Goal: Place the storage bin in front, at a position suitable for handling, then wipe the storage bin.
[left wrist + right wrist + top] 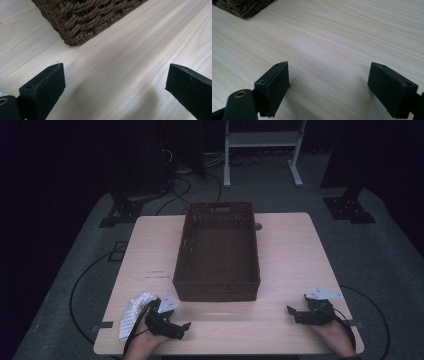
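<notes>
Both hands enter from the bottom edge of the high view, cut off at the wrists, each holding a claw low over the near strip of the desk (290, 245). Left claw (186, 325): jaws spread wide with bare wood between them, as the left gripper view confirms (its two black pads stand far apart, nothing between). Just beside this claw, toward the desk's left corner, lies a white dimpled object (131, 314); its near end is partly covered by the hand and the trailing cable, and its exact nature is hard to make out in the dim light. Right claw (290, 310): jaws likewise parted and empty, well apart from the white object, near the right corner. Between and beyond the two claws stands a brown woven basket (216, 287), upright at the middle of the desk; its interior is dark. A corner of the basket (82, 22) appears at the top of the left gripper view, cropped by the frame. Surrounding floor and stands are in deep shadow.
</notes>
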Tool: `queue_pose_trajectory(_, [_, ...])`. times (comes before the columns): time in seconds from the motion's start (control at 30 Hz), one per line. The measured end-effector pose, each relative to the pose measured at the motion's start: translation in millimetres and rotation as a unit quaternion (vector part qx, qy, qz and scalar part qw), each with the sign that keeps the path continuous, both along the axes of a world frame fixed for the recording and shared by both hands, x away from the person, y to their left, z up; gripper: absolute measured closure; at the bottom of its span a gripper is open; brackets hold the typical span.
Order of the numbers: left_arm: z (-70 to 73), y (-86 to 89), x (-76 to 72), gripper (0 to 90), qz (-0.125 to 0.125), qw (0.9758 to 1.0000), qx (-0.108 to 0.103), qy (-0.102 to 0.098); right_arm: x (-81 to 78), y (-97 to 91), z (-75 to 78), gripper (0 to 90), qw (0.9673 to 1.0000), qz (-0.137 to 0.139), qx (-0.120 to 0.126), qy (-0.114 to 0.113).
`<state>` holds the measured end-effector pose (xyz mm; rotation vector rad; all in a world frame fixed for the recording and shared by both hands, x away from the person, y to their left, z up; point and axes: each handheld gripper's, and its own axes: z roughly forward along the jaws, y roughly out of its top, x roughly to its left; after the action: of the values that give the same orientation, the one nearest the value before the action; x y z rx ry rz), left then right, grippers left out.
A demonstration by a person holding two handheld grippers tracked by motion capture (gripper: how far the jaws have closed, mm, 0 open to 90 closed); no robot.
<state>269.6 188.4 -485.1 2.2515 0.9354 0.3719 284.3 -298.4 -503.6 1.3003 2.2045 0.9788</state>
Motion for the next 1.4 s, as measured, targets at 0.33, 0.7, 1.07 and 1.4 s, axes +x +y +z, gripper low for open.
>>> queue_pose_trajectory(0.33, [-11.9, -1.0, 1.2, 0.0, -0.012, 0.9999, 0.002, -0.005, 0.0, 0.0, 0.0, 16.7, 1.0000, 0.000, 0.000, 0.000])
queue_pose_trajectory(0.7, [-15.7, 3.1, 0.5, 0.0, -0.025, 0.9994, -0.016, -0.021, 0.0, 0.0, 0.0, 16.7, 1.0000, 0.000, 0.000, 0.000])
queue_pose_trajectory(1.07, [-16.2, 3.6, 1.4, 0.0, -0.025, 0.9993, -0.018, -0.022, 0.1, 0.0, 0.0, 16.7, 1.0000, -0.003, 0.000, 0.000])
queue_pose_trajectory(1.4, [-16.1, 4.6, -0.3, 0.0, -0.020, 0.9994, -0.018, -0.022, 0.9, 0.2, 0.0, 16.3, 1.0000, -0.006, 0.001, 0.001])
